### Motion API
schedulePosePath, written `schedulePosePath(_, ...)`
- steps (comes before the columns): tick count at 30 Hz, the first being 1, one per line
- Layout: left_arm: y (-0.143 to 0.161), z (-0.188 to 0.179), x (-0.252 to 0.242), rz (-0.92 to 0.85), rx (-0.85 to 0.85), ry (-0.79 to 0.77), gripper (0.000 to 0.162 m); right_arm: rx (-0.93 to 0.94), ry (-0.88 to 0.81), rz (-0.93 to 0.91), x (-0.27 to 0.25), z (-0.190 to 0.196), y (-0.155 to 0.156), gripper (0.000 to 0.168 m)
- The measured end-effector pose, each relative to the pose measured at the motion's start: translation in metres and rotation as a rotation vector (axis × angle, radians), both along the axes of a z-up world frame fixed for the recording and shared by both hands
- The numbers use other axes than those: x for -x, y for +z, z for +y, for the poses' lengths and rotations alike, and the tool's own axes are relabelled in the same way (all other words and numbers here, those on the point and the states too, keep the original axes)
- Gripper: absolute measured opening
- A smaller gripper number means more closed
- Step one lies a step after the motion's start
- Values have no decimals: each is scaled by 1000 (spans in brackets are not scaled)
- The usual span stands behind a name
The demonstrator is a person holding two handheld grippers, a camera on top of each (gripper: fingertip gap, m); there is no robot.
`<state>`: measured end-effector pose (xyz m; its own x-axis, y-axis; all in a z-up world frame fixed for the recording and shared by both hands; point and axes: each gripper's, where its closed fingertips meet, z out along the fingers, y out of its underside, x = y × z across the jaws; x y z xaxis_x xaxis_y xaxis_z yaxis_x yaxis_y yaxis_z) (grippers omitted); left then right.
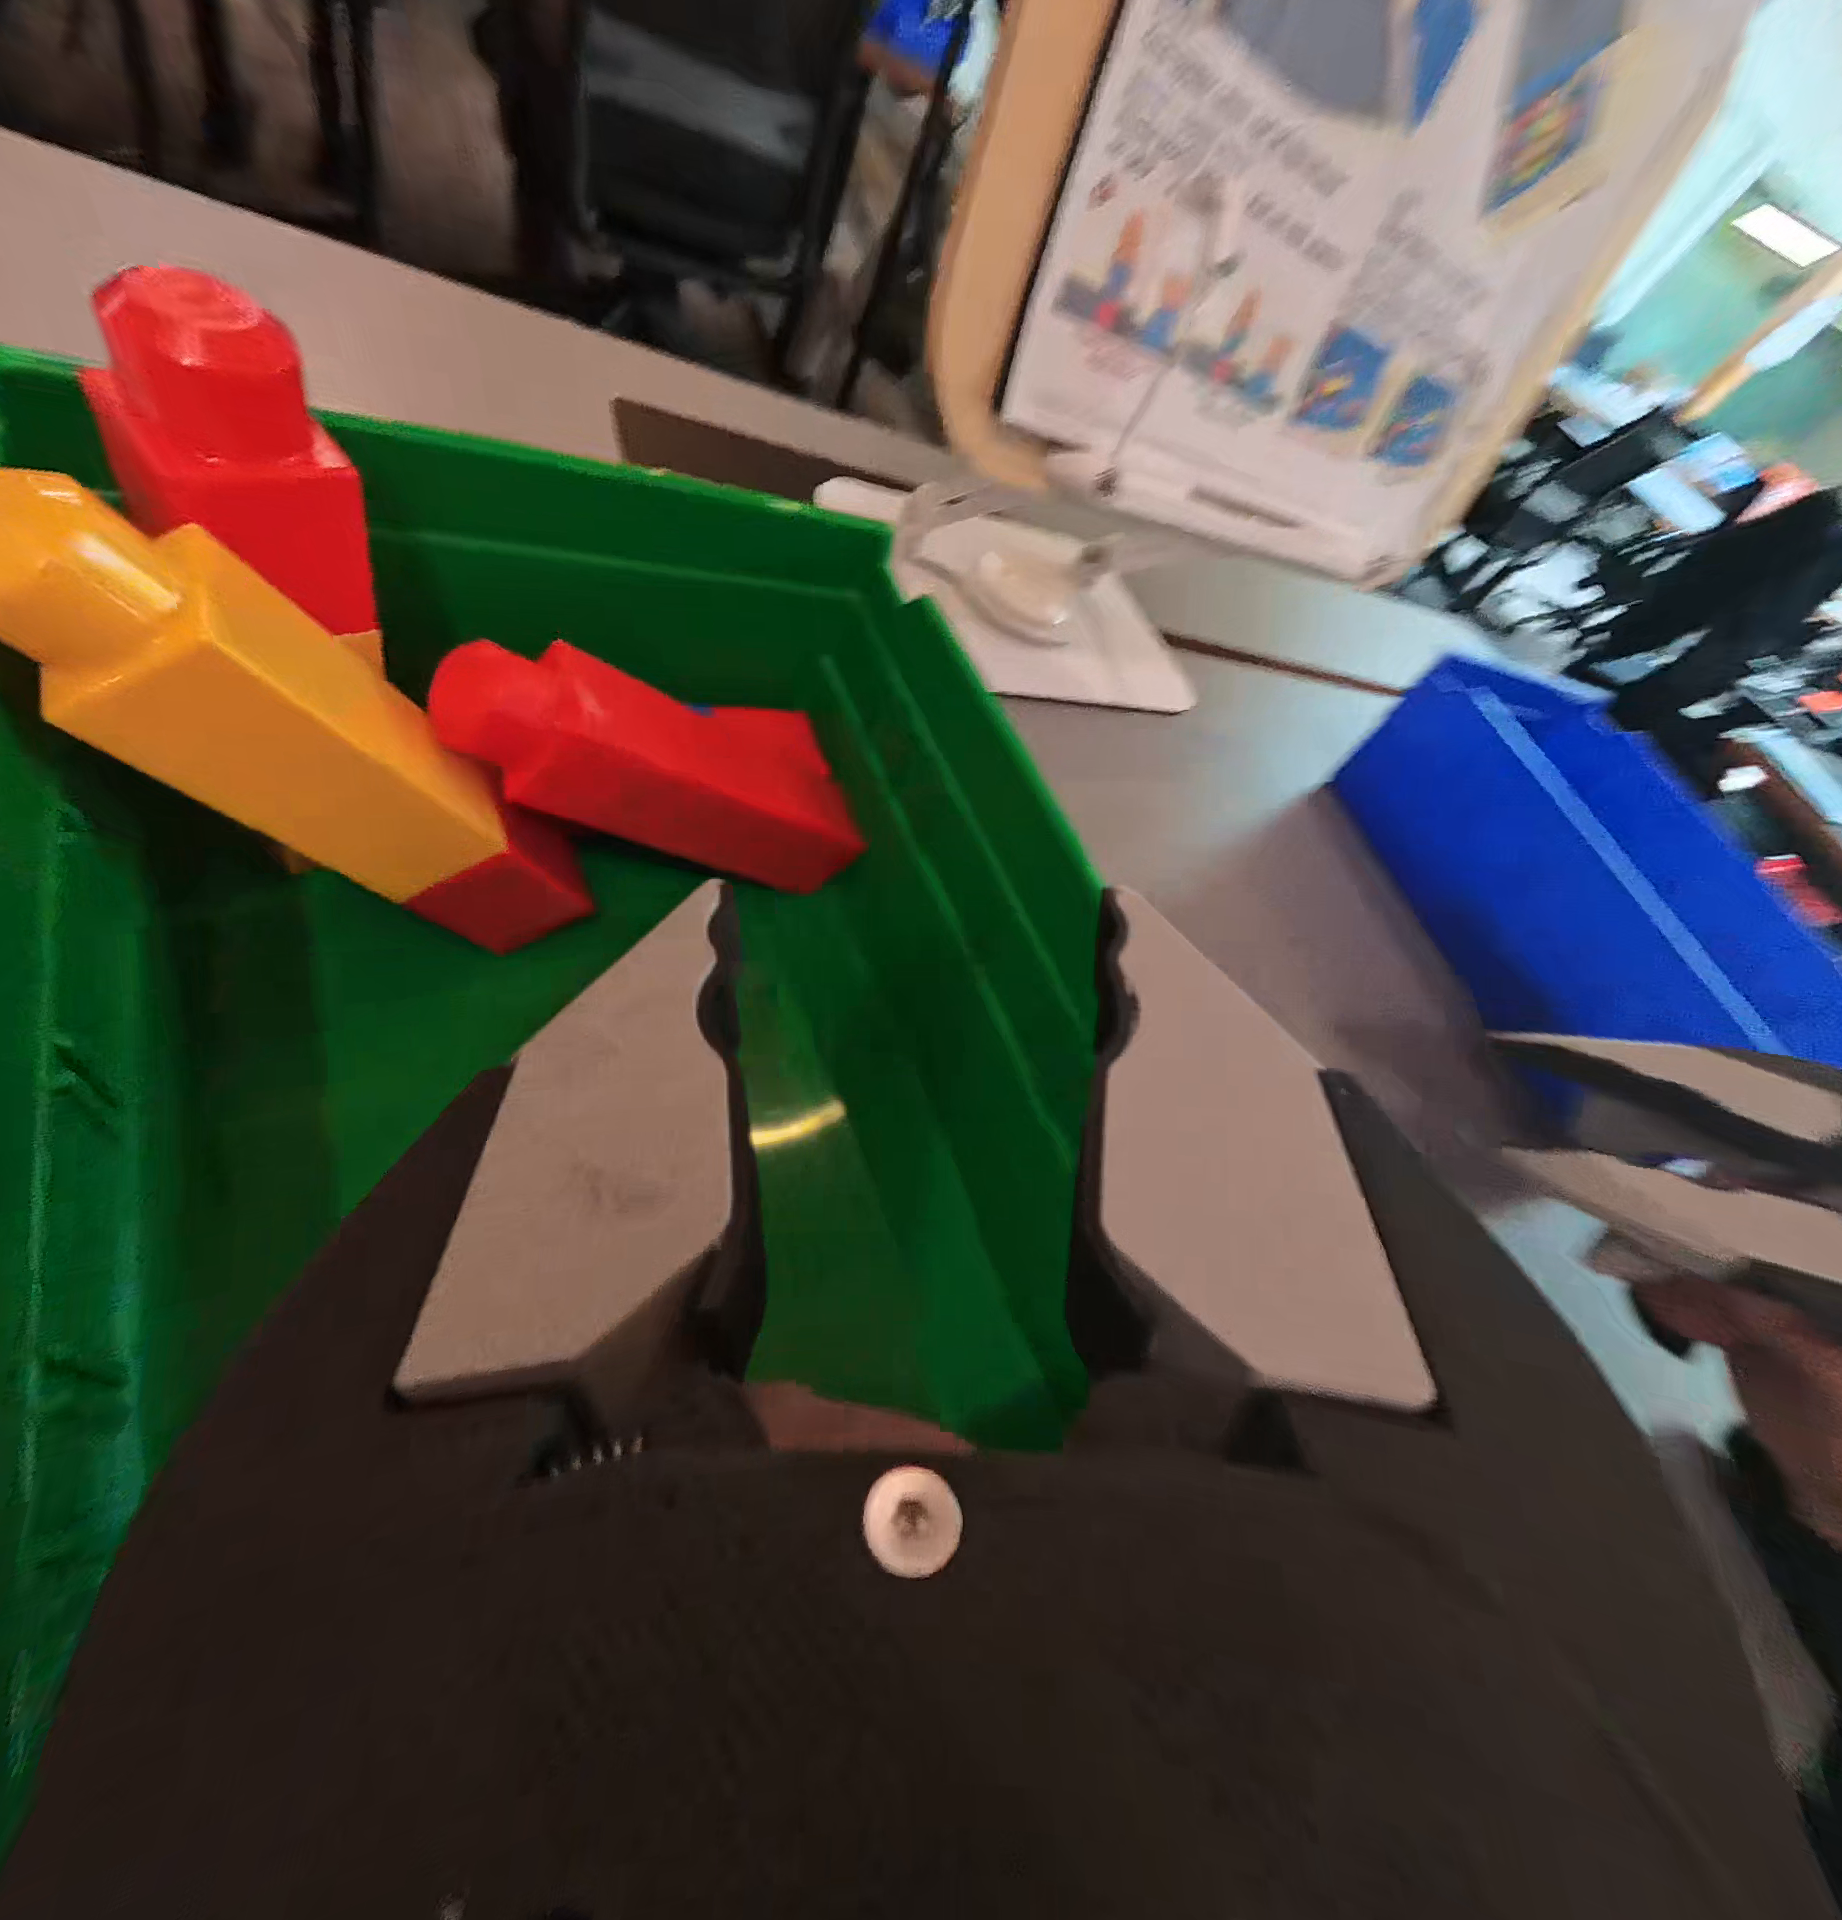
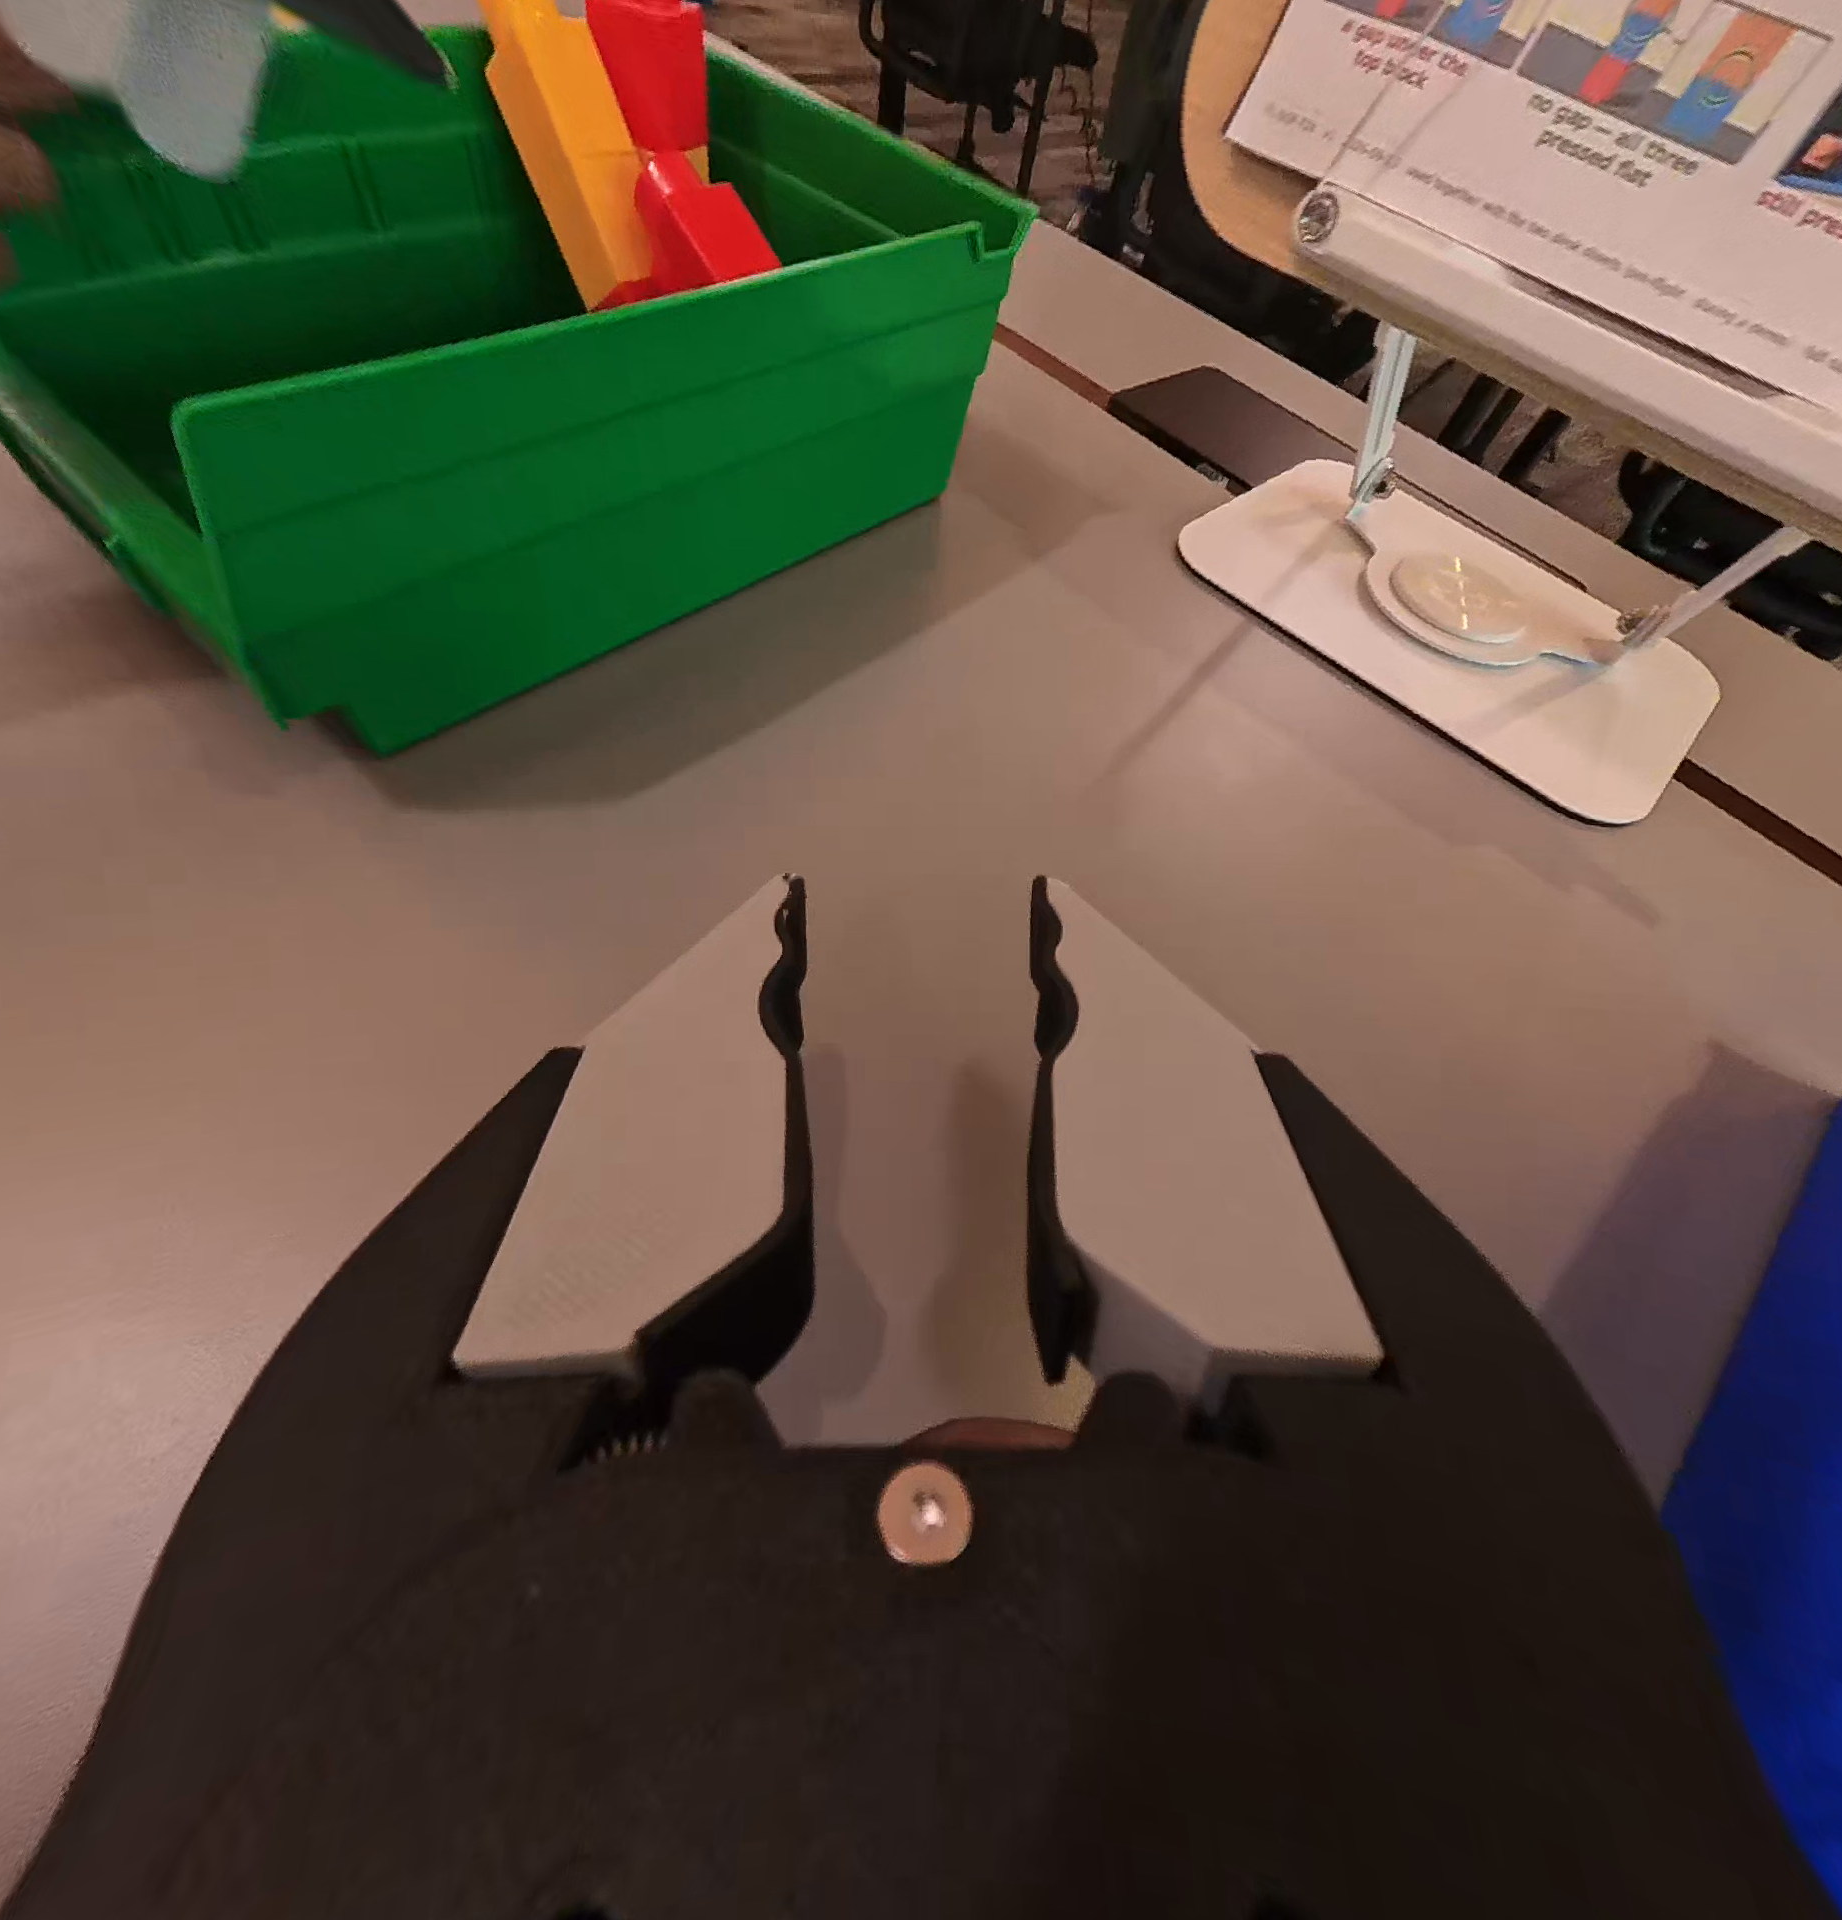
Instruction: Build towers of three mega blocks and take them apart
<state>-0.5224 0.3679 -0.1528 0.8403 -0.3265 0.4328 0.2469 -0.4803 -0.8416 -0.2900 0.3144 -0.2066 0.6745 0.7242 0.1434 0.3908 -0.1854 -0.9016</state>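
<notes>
A green bin [image 1: 958,831] holds mega blocks: a long yellow block [image 1: 252,707], a red block [image 1: 231,447] standing behind it and a red block [image 1: 647,769] lying to its right. My left gripper [image 1: 912,904] is open and empty, hovering over the bin's right part, close to the lying red block. In the right wrist view the green bin [image 2: 584,468] sits at the upper left with the yellow block [image 2: 564,156] and red blocks [image 2: 699,223] sticking up. My right gripper [image 2: 912,894] is open and empty above bare grey table, apart from the bin.
A blue bin [image 1: 1592,862] stands to the right, also at the right edge of the right wrist view [image 2: 1790,1507]. A white stand [image 2: 1457,634] holds an instruction sheet [image 2: 1582,135] at the back right. The left gripper's finger [image 2: 190,94] and a hand show at the upper left. My hands' fingertips stand some 25 cm from each other.
</notes>
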Motion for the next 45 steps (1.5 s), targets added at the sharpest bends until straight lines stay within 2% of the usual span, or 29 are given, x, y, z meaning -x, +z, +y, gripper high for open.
schedulePosePath(2, -22, 19, -1, 61, 78, 37, 68, 12, 2, 53, -2, -1, 4, 40)
schedulePosePath(4, -38, 33, -5, 37, 145, 56, 67, 36, 0, 88, -4, -2, 4, 40)
schedulePosePath(10, -76, 75, -3, 50, 238, 168, 63, 24, -17, 74, -9, -3, 1, 40)
schedulePosePath(16, -94, 104, -6, -57, 290, 193, 61, 31, -16, 21, -7, -3, -7, 41)
schedulePosePath(19, -100, 109, -11, -185, 307, 167, 59, 12, -8, 3, -4, -5, -6, 41)
schedulePosePath(21, -98, 109, -13, -260, 320, 141, 52, 10, -6, -8, -3, -5, -7, 41)
schedulePosePath(23, -92, 109, -11, -258, 289, 128, 44, 8, -4, -8, -3, -5, -7, 40)
schedulePosePath(29, -79, 103, 0, 22, 170, 159, 37, 20, -18, 8, -7, -3, -8, 40)
schedulePosePath(38, -33, 69, 6, 351, -12, 55, 35, 23, -13, 13, -7, -4, -9, 40)
schedulePosePath(42, -42, 53, 2, 432, 21, -32, 34, 9, -10, -15, -6, -5, -11, 40)
schedulePosePath(45, -69, 38, -4, 543, 117, -133, 34, 13, -11, -18, -6, -5, -13, 40)
